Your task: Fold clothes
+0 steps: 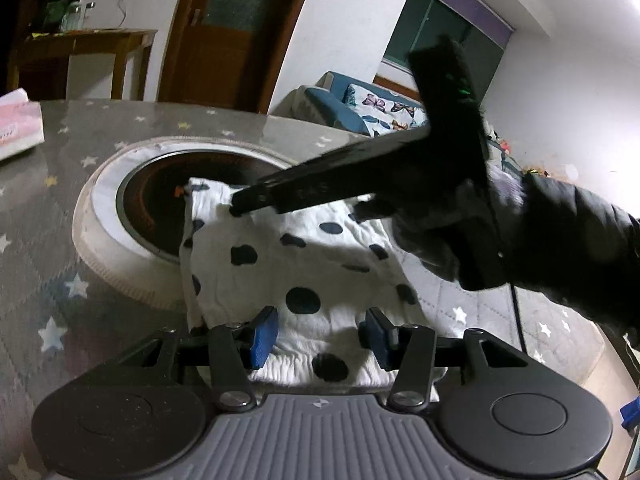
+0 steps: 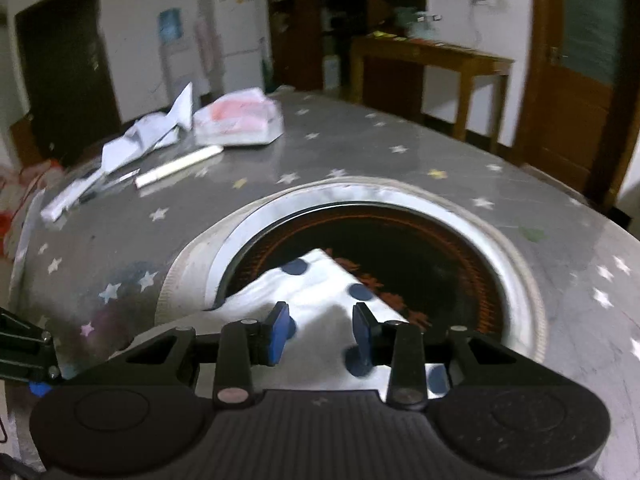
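Your right gripper [image 1: 240, 204] blurs dark across the left view, hiding part of the cloth [image 1: 304, 264], and your right hand [image 1: 432, 236] is hard to make out. The cloth lies on the starry table [image 2: 360, 152], its far corner over the round burner [image 2: 440, 248]. Both grippers, left [image 1: 318, 338] included, hover over it, jaws parted, gripping nothing.

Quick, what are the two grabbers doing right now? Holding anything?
Left gripper: open, over the polka-dot cloth, holding nothing.
Right gripper: open, over the same cloth, holding nothing.
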A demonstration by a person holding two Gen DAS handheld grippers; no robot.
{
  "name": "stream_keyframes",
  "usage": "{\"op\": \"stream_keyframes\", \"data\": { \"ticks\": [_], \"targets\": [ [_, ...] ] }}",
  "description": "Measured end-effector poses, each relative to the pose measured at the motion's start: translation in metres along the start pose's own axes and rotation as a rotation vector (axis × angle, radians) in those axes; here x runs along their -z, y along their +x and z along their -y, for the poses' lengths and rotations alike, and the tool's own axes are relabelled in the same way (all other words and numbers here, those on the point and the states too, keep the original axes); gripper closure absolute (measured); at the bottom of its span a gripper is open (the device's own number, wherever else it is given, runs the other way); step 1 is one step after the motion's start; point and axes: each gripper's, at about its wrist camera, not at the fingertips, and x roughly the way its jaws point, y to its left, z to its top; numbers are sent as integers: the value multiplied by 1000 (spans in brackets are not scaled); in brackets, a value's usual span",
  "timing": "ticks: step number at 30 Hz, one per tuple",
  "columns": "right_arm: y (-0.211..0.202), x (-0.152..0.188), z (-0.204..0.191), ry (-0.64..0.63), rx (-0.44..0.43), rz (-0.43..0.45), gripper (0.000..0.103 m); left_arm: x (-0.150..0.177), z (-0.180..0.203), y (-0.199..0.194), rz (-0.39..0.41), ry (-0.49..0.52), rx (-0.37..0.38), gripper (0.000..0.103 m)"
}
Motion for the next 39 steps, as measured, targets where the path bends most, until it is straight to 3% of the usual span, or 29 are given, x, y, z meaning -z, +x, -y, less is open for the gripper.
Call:
{"op": "stream_keyframes", "data": {
  "ticks": [7,15,22,30,33,35,39],
  "targets": [
    [36,-7,-11,-59,37,-62,65,5,-4,4,-10,-11,4,51],
    [10,-1,29,91,61,-31,64,2,0,-21,37,20,2,47],
    [-11,21,71,195,134,-40,53,13,-3,-48,51,48,-47,43],
    [-14,40,92,279,137,-36,54,33,-14,-51,-23,18,-94,39],
    [-15,41,89,267,149,-39,61,38,-15,-46,-45,19,-106,39],
    [-16,41,87,260,166,-42,74,39,-16,-44,-52,20,-114,39],
    [-24,47,86,266,187,-39,82,41,-18,-41,-62,23,-134,39]
  ]
}}
